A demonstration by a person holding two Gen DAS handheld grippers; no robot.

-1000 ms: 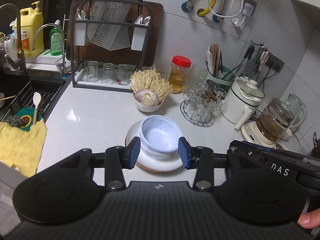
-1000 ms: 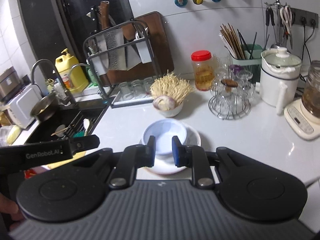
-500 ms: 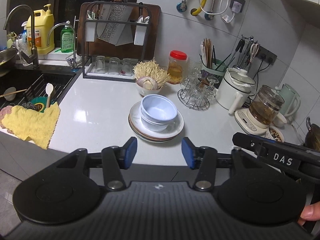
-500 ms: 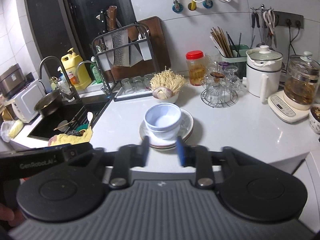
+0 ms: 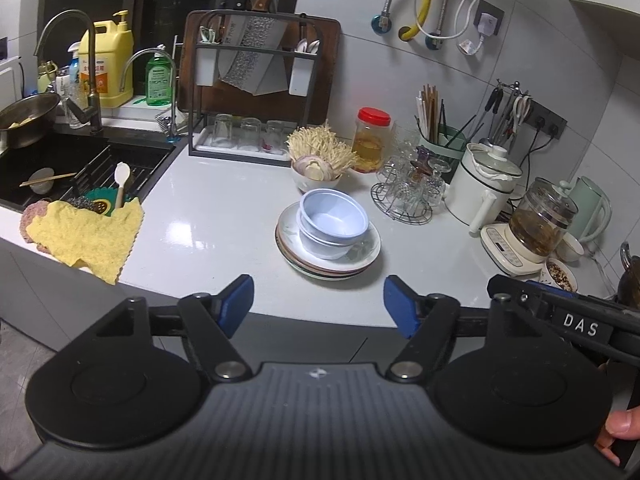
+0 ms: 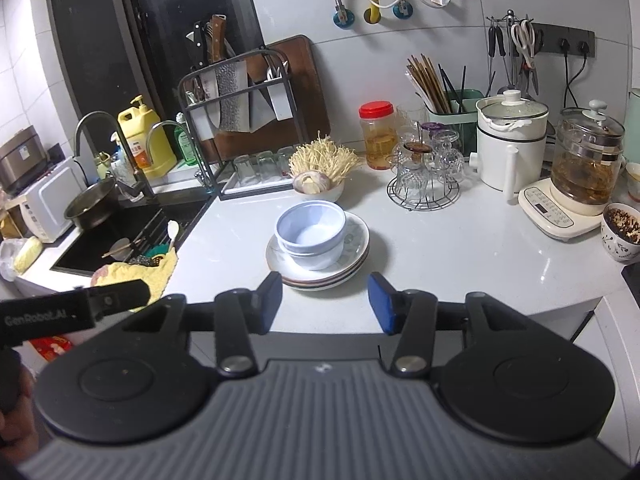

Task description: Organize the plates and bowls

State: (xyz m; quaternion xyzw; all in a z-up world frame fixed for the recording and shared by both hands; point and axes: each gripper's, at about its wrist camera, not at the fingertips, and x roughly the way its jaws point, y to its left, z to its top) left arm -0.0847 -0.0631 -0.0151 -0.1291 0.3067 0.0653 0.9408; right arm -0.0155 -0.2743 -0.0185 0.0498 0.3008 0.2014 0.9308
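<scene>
The left gripper (image 5: 318, 304) hangs at the near edge of the white tabletop (image 5: 224, 216) with its blue pads spread wide apart and nothing between them. The right gripper (image 6: 325, 300) sits likewise at the near edge, its pads also wide apart and empty. Neither touches the crockery.

Just beyond both grippers, mid-tabletop, stands the stack of plates (image 5: 360, 258): from the edge stripes it looks like three or four, though the exact count is hard to tell. On the stack's left part sit the nested bowls (image 5: 334, 224), two pale blue-white ones, the upper inside the lower, and the upper holds nothing.

Farther back, a small white bowl (image 5: 316, 180) holds sliced onion with a bunch of enoki mushrooms leaning over it. To its right stands one red-lidded jar (image 5: 371, 140) with amber liquid, then a wire stand (image 5: 408, 200) carrying several clear glasses. Right of that are a white electric pot (image 5: 484, 188) with a glass lid and a glass kettle (image 5: 542, 220) filled with dark brew. A green holder (image 6: 460, 116) holds chopsticks.

At far left, the rack (image 5: 248, 80) carries a cleaver over three upturned glasses on a tray. The sink (image 5: 60, 168) on the left holds a white spoon, and a yellow cloth (image 5: 88, 236) drapes over its near edge.
</scene>
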